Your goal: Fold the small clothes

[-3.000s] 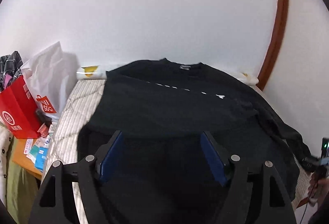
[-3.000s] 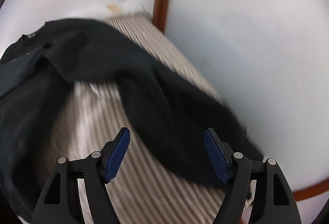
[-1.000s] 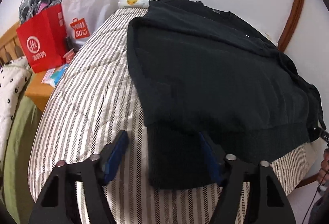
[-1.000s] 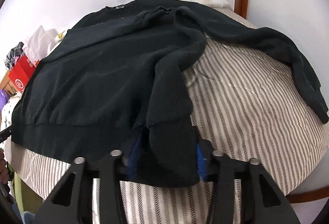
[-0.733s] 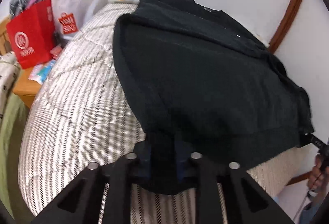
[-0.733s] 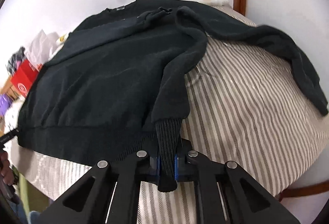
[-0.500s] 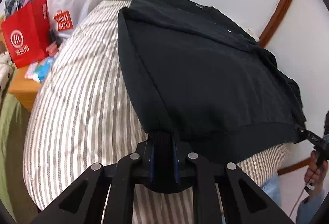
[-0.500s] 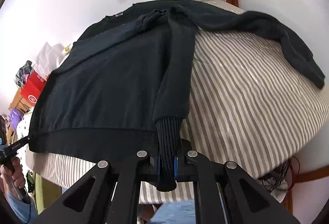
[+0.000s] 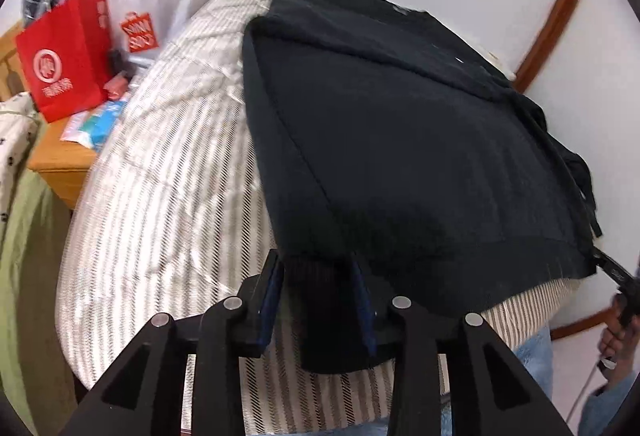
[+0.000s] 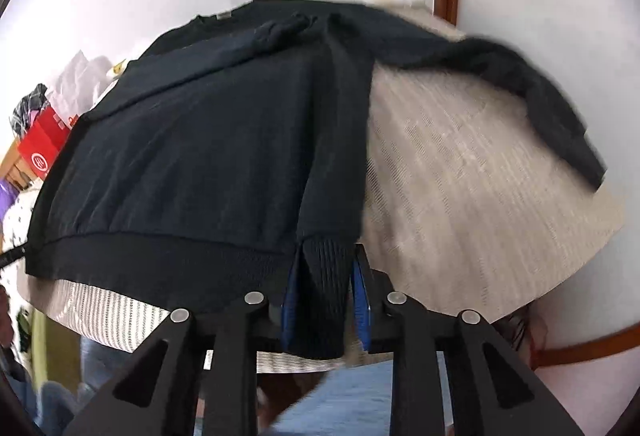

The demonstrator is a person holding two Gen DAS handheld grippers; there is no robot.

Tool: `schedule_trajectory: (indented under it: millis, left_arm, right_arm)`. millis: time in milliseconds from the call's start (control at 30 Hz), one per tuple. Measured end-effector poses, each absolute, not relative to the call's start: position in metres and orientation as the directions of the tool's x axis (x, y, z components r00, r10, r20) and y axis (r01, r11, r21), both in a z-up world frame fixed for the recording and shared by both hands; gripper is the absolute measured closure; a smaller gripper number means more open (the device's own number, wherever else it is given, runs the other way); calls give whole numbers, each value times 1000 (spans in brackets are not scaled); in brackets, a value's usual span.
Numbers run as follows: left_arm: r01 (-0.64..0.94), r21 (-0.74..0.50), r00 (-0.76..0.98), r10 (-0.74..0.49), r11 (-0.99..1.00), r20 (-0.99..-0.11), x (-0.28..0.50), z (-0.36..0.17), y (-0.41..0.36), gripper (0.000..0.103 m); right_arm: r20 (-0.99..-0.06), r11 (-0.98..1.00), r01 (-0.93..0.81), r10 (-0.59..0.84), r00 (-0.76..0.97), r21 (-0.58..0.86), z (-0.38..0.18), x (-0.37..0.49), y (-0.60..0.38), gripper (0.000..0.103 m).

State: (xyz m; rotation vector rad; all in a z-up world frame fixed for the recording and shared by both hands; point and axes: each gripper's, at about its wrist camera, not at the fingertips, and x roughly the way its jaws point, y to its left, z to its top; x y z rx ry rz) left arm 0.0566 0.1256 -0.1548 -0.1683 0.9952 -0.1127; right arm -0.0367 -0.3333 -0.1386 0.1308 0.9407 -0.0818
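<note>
Left wrist view: the black sweater (image 9: 420, 139) lies flat on the striped bed (image 9: 160, 195), collar at the far end, hem near, so its long axis runs near to far. The left gripper (image 9: 318, 300) is opening its jaws; a ribbed cuff (image 9: 320, 288) sits loose between the pads. A red bag (image 9: 64, 59) and a white bag (image 9: 160, 3) stand far left.

Right wrist view: the right gripper (image 10: 326, 300) is also opening, with a ribbed cuff (image 10: 324, 276) between its pads. One sleeve (image 10: 540, 99) stretches away to the right.
</note>
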Motion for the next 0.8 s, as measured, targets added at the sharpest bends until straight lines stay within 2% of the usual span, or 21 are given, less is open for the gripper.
schedule_trajectory:
  millis: [33,100,133,400,600,733,767,800]
  left_arm:
    - [4,-168,552,-142,986,-822,57,-151,125,63]
    - [-8,-152,575,-120,988,-809,60,-142,123,41]
    - [-10,-156,586,-120,988,-802,62,-139,122,39]
    - [-18,-163,606,-119,986,-786,90,-119,79,39]
    - [-37,-167,607,-111,985,-787,112,-107,41,39]
    - [-49,-165,608,-101,985,-787,120,-100,27,39]
    - [-52,-157,609,-94,986,-788,121,-98,24,39]
    - [-56,-145,609,-81,988,-789,124,-97,21,39]
  right_arm:
    - [-797,989,136,-39,603,55,-132,-37,-339,67]
    - [-761,981,193,-137,634,-16,-119,-34,-361,59]
    - [-752,975,219,-170,637,-34,-116,-31,-373,57]
    - [-733,891,410,-410,543,-195,-131,22,-458,52]
    - [-776,876,441,-413,477,-196,-159,63,-503,52]
    - [-762,866,442,-445,469,-234,-169,85,-510,52]
    - [-768,871,434,-438,467,-232,-169,90,-512,55]
    - [-777,882,414,-419,471,-225,-169,96,-514,75]
